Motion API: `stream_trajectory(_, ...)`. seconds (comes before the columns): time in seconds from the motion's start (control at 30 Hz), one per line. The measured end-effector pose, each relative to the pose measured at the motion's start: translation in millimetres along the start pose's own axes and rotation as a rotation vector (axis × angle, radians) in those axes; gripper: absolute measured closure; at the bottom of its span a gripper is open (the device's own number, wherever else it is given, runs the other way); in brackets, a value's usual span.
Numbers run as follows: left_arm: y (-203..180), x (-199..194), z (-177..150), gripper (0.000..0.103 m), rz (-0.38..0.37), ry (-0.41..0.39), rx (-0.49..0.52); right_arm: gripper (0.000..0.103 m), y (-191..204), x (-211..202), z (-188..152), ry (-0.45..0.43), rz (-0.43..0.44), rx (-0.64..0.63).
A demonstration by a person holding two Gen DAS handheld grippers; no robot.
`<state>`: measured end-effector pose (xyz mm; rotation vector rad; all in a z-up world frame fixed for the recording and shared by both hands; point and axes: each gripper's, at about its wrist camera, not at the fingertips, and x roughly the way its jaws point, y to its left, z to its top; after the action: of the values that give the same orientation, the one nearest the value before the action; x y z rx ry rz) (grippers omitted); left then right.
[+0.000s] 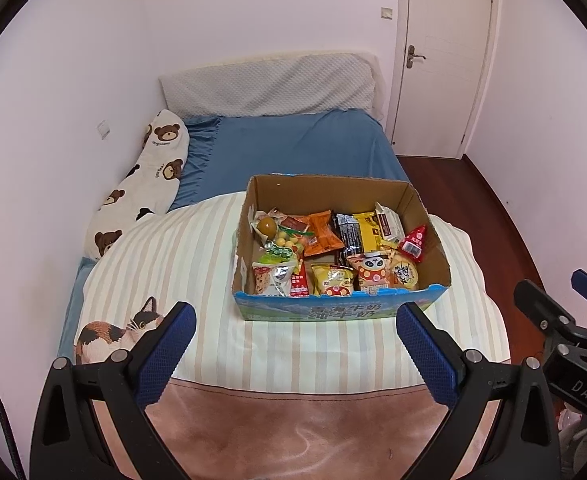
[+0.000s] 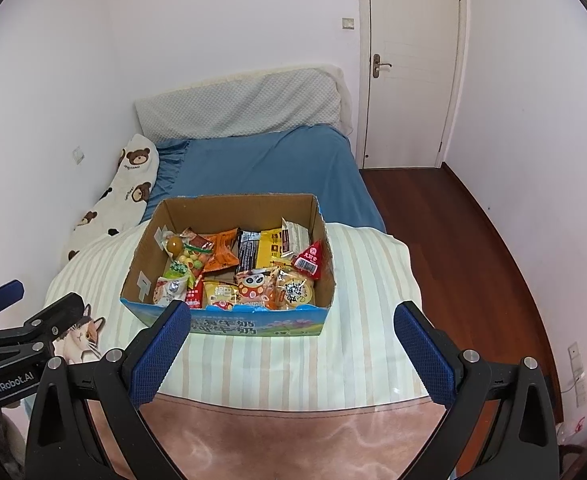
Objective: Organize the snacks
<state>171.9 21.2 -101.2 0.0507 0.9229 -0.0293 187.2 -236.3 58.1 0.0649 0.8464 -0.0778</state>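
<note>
Crinkly, light snack bags (image 1: pixel 333 248) are sitting in the cardboard box (image 1: pixel 433 220); pinching their edges looks best. Left gripper (image 1: pixel 295 312) and right gripper (image 2: pixel 293 312) are hanging wide open, empty, near the box.

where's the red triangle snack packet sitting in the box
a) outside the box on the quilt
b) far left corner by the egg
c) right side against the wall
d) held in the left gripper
c: the red triangular packet leans at the right wall of the cardboard box, while the left gripper and the right gripper both hang open and empty short of the box.
</note>
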Motion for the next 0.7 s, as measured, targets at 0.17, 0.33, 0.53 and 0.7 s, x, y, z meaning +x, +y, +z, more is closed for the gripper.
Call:
stream_trajectory(0.17, -3.4, -0.7, 1.6, 0.0, -0.006, -0.002, 0.005, 0.0, -1.8, 3.9, -0.7, 0.008, -0.001, 0.001)
stream_trajectory(0.33, -4.4, -1.3, 2.2, 0.0, -0.013, -0.003, 0.006, 0.0, -5.5, 4.1, 0.9, 0.002, -0.001, 0.01)
stream_trajectory(0.53, -4.6, -2.1, 3.0, 0.0, -0.011, -0.002, 0.006, 0.0, -6.6, 4.7, 2.2, -0.001, -0.002, 0.009)
stream_trajectory(0.7, -5.4, -2.0, 3.6, 0.0, -0.011, -0.004, 0.008, 0.0, -7.6, 2.2, 3.0, -0.008, -0.005, 0.01)
